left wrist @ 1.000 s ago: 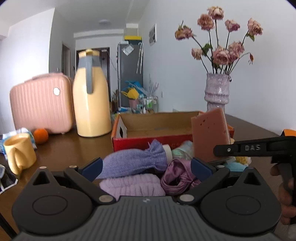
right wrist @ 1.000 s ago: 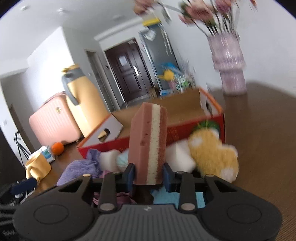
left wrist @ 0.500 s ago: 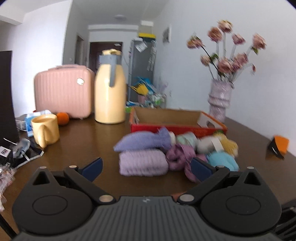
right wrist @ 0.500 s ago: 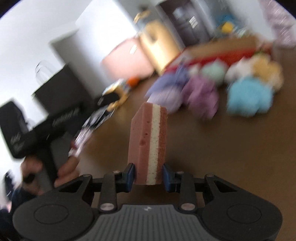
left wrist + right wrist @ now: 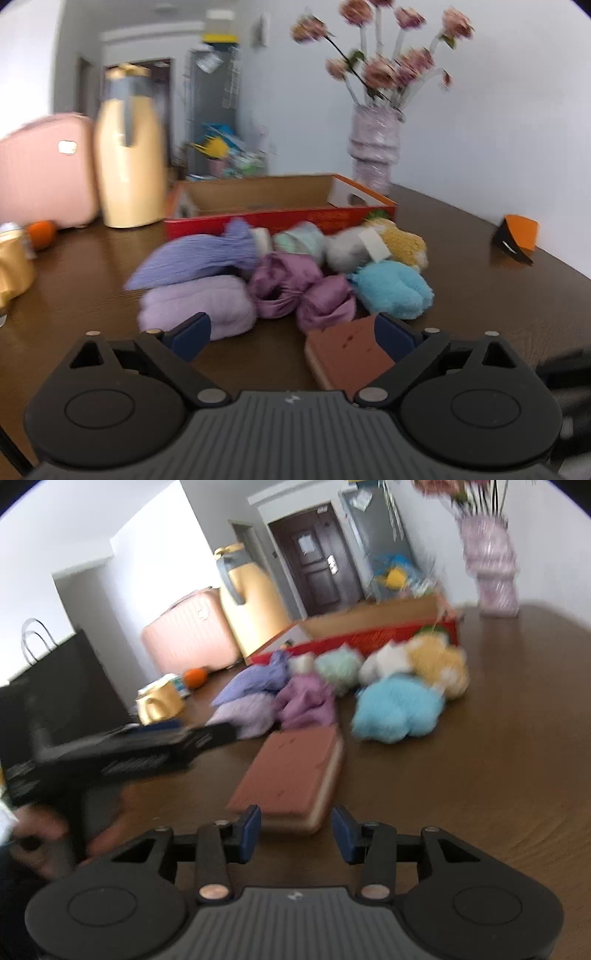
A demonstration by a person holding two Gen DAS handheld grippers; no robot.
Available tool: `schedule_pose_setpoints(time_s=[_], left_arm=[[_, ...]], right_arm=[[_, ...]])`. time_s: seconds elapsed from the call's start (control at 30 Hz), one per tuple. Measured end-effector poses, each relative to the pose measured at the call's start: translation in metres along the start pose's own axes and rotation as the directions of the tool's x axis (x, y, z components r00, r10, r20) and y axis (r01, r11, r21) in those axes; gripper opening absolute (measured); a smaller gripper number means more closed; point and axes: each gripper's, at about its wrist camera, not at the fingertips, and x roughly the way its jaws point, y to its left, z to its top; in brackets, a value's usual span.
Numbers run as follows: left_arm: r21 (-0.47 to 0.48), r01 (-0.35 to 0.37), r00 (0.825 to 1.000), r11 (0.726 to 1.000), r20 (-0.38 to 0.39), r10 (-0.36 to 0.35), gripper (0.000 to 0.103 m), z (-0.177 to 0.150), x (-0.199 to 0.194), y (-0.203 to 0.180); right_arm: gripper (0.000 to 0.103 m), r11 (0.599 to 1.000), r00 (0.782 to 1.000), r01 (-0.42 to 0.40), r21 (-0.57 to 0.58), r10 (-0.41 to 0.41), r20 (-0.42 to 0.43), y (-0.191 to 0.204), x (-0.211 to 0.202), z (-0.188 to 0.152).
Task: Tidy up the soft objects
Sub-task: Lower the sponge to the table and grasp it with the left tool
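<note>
Sponge (image 5: 291, 775) lies flat just ahead of the opening right gripper (image 5: 295, 829), released; left gripper (image 5: 291, 334), closing, grips nothing.

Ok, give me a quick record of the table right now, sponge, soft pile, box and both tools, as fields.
sponge: lying flat on the table, in front of the pile
soft pile: purple, lilac, blue and yellow items, beside the box
box: red, open, looks empty
right tool: opening, pads clear of the sponge
left tool: wide apart, closing, holding nothing
</note>
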Motion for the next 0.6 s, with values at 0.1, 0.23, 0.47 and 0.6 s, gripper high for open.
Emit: schedule_pose_setpoints(time_s=[0.1, 0.23, 0.47, 0.6], left_arm=[[-0.003, 0.067, 0.995, 0.998, -0.076, -0.067, 0.075, 0.011, 0.033, 0.002], [-0.088, 0.168, 0.970, 0.982, -0.163, -0.180, 0.044, 0.019, 0.062, 0.011], [-0.220, 0.150, 0.961, 0.964, -0.195, -0.194, 0.030, -0.001, 0.044, 0.026], [-0.238, 0.161, 0.955, 0.958, -0.206, -0.212, 0.033, -0.015, 0.013, 0.016]], right_arm=[[0.042, 1.000, 0.999, 0.009, 0.011, -0.009, -0.047, 0.002, 0.014, -0.006], [0.042, 0.998, 0.998, 0.047, -0.041, -0.049, -0.049, 0.010, 0.022, -0.004], [0.042, 0.988, 0.988, 0.152, 0.037, -0.153, 0.012, -0.012, 0.016, 0.005], [0.041, 0.972, 0.972, 0.209, 0.106, -0.219, 0.090, -0.022, 0.010, 0.010]])
